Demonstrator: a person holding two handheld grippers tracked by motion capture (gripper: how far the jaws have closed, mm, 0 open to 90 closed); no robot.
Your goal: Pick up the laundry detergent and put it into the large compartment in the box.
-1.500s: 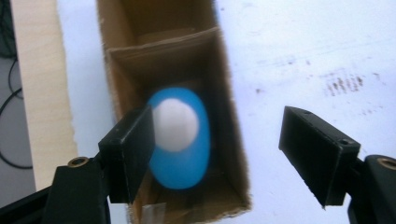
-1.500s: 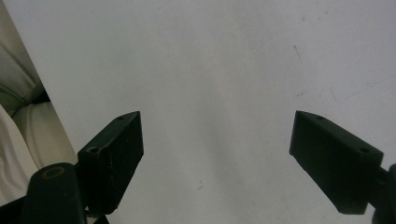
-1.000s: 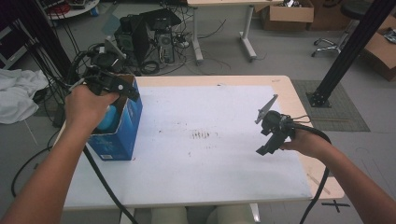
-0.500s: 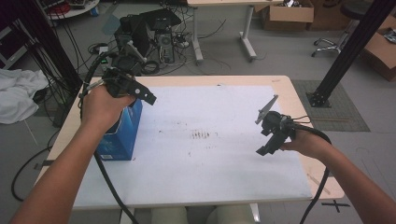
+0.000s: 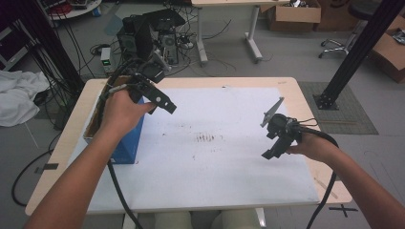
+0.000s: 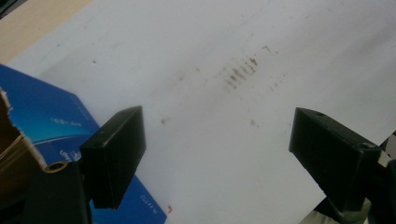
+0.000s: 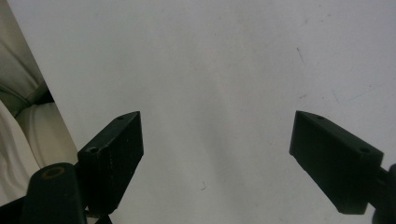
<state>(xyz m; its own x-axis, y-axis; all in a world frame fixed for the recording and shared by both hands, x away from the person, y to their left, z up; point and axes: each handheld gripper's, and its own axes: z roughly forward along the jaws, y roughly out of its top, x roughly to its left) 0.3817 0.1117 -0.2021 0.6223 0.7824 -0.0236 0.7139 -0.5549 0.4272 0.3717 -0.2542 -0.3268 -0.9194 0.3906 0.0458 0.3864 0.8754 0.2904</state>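
Observation:
An open blue cardboard box (image 5: 127,143) stands at the left side of the table on a white sheet (image 5: 224,171). My left gripper (image 5: 165,104) hangs just right of the box's top, above the sheet's left part, jaws open and empty. In the left gripper view the left gripper (image 6: 215,140) looks down past the blue box (image 6: 51,119) onto the white sheet (image 6: 205,51). My right gripper (image 5: 270,149) is held low over the sheet's right side, open and empty. The right gripper (image 7: 217,144) faces bare white sheet (image 7: 210,60) in its own view.
Dark smudges (image 5: 206,138) mark the sheet's middle. The wooden table edge (image 5: 310,109) frames the sheet. Beyond the table lie a computer tower and cables (image 5: 143,33), a black frame post (image 5: 353,52) and cardboard boxes (image 5: 291,14). The person's pale trousers (image 7: 18,130) lie past the near edge.
My left gripper has lifted from over the blue box and swung right, out above the sheet. The right gripper has stayed where it was.

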